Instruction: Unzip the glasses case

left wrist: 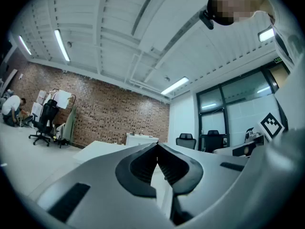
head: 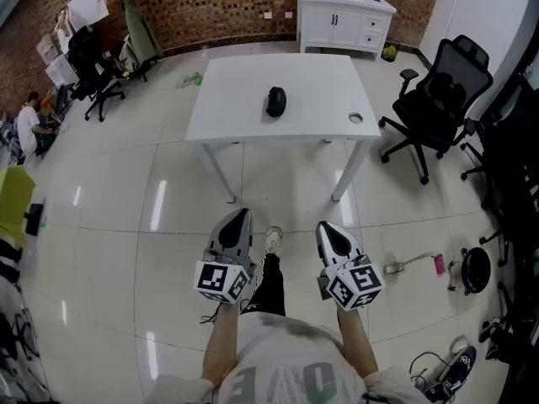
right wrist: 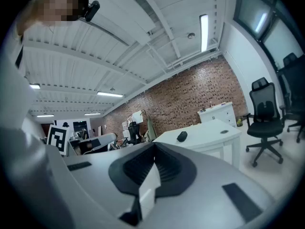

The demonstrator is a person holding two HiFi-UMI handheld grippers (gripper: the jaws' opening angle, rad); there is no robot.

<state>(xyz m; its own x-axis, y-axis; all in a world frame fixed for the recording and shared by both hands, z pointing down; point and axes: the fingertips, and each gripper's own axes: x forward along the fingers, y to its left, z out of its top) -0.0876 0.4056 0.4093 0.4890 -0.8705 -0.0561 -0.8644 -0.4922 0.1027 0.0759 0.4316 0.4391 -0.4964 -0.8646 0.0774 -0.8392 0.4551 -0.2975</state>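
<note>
While they are held low in the lower middle of the head view, the left tool [head: 243, 215] and the right tool [head: 325, 227] each have their jaws pressed together at the tips, with nothing between them. Both hang over the tiled floor [head: 168, 192], well apart from the white bench [head: 236, 99] in the upper middle of the frame. The dark glasses case [head: 276, 101] lies near the bench's centre. A black office chair [head: 440, 99] stands to the bench's right
</note>
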